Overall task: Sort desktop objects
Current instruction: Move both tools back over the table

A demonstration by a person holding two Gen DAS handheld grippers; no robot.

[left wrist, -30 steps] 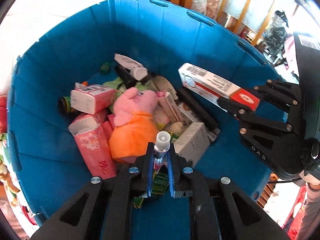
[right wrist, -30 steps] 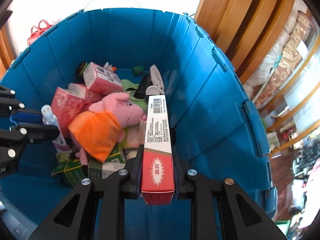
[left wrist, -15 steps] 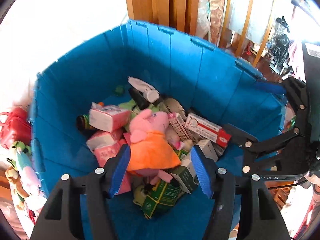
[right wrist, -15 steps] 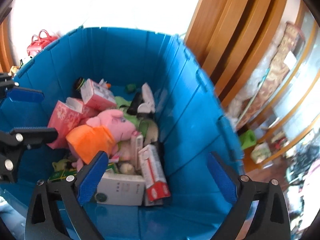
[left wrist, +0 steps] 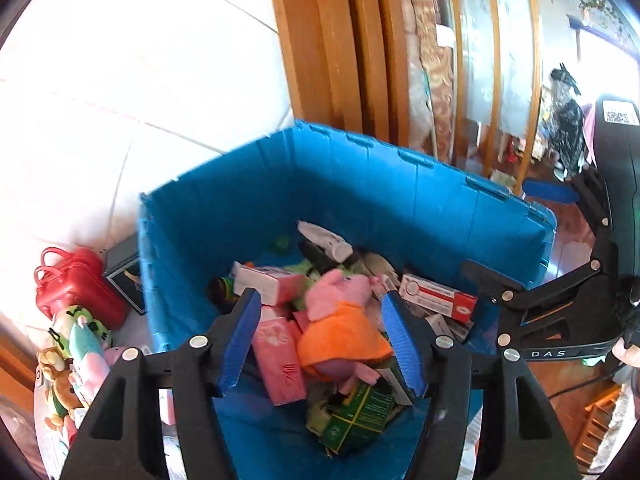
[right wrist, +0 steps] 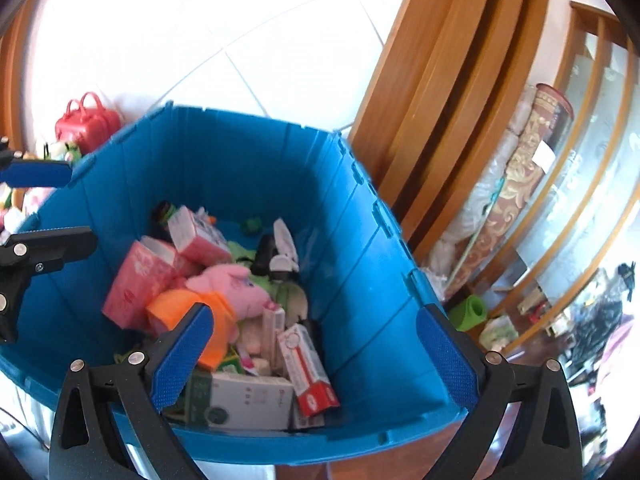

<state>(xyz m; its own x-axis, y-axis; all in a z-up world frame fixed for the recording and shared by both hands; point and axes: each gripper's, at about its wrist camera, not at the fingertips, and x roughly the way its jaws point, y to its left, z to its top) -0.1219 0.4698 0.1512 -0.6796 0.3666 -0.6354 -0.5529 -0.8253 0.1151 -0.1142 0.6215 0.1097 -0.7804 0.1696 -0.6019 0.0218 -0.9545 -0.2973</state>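
White floor tiles and a varnished wooden door frame (right wrist: 452, 92) surround the scene. Left tongs (left wrist: 320, 344), seen from their own camera, stand spread wide with nothing between the blue pads (left wrist: 238, 338); they hover above the near rim of the blue crate (left wrist: 360, 184). Right tongs (right wrist: 316, 356) are likewise spread wide and empty-handed, hovering over the crate's near edge, one pad over the contents and the other over the right-hand wall. Inside the crate lies a heap of sorted objects: a pink pig plush in an orange dress (left wrist: 340, 320) near the middle, a pink tissue pack (left wrist: 278, 356) just beside it on the left, a red-and-white toothpaste box (right wrist: 306, 364) resting on the pile against the right wall, a white carton with a green logo (right wrist: 244, 400) at the near edge, a green box (left wrist: 356, 412) below the plush, and a white tube (left wrist: 326, 240) toward the far side. Outside the crate, on the floor to its left, sit a red toy case (left wrist: 72, 288) and a cluster of soft toys (left wrist: 76, 356); rolled rugs (right wrist: 516, 200) lean by the glass door.
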